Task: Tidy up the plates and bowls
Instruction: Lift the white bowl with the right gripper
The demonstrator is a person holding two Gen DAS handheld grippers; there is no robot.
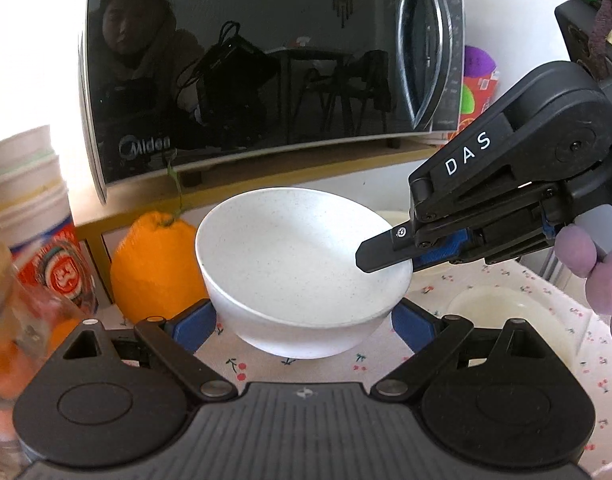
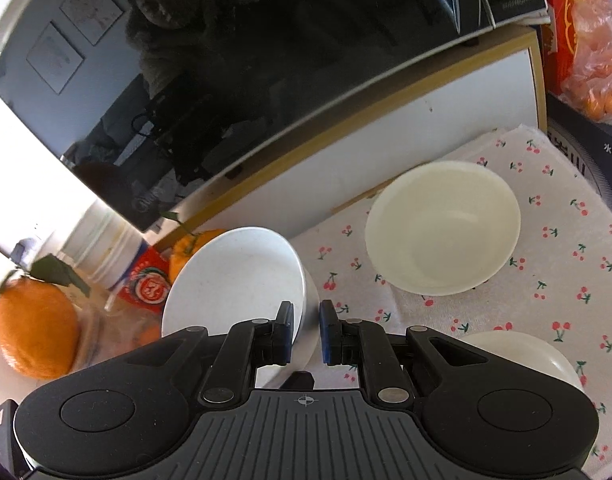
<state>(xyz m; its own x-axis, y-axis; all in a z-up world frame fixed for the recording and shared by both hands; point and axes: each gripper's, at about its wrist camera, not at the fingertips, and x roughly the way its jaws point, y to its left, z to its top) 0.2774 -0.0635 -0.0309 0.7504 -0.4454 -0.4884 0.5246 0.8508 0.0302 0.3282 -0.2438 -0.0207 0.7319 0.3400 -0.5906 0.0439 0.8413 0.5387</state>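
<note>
A white speckled bowl hangs tilted above the cherry-print cloth. My left gripper spans its lower body, and the blue pads press on both sides. From the right, my right gripper pinches the bowl's rim, one finger inside and one outside. In the right wrist view the same bowl has its rim clamped in the right gripper. A cream bowl rests on the cloth to the right, and a second cream bowl lies nearer, partly behind the gripper.
A black microwave on a white shelf stands close behind. An orange, stacked paper cups and a glass jar crowd the left. A red box and a bag of oranges stand at the far right.
</note>
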